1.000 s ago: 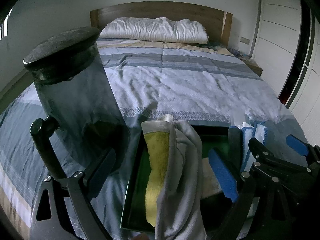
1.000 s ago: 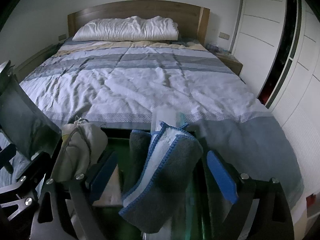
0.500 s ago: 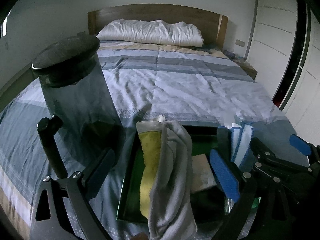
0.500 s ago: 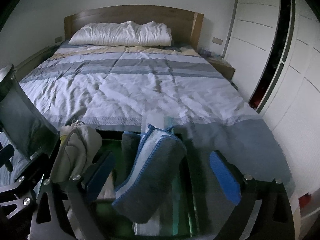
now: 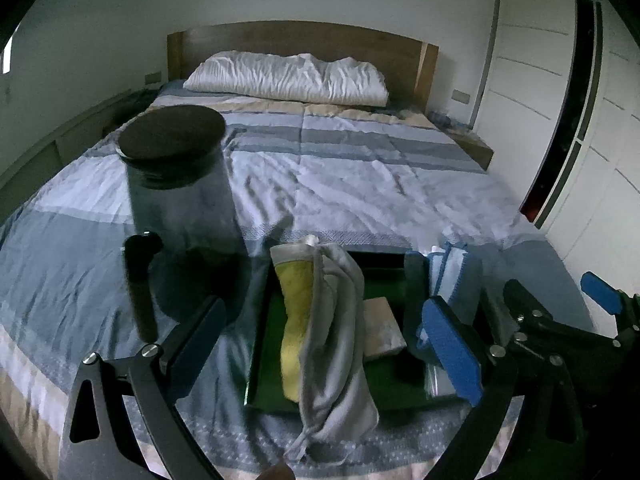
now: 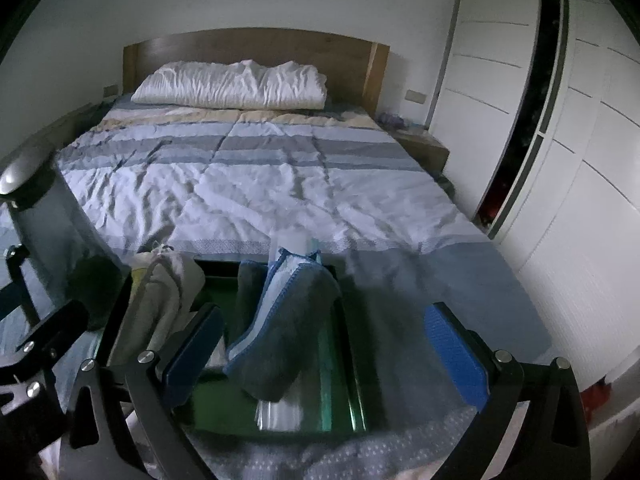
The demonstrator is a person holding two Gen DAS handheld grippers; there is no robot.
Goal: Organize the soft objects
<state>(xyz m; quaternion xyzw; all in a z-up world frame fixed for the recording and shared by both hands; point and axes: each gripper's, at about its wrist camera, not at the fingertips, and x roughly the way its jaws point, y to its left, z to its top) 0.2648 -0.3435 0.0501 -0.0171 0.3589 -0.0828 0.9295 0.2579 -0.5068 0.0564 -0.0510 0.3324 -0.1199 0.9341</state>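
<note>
Both tongs, left point(image 5: 324, 356) and right point(image 6: 320, 352), are seen spread wide and empty. Rolled cloths point(image 6: 288, 320) stand in the green tray point(image 6: 340, 360) at lower centre on the bed point(image 6: 280, 184). Placement seems finished; next, another soft item must be found.

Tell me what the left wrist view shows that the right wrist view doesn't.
Only the left wrist view shows the yellow cloth's face, the tan block in the tray and the jar's whole dark lid. Only the right wrist view shows the blue-edged grey towel's full drape. Both share the green tray, pillow and both open grippers: left, right.
</note>
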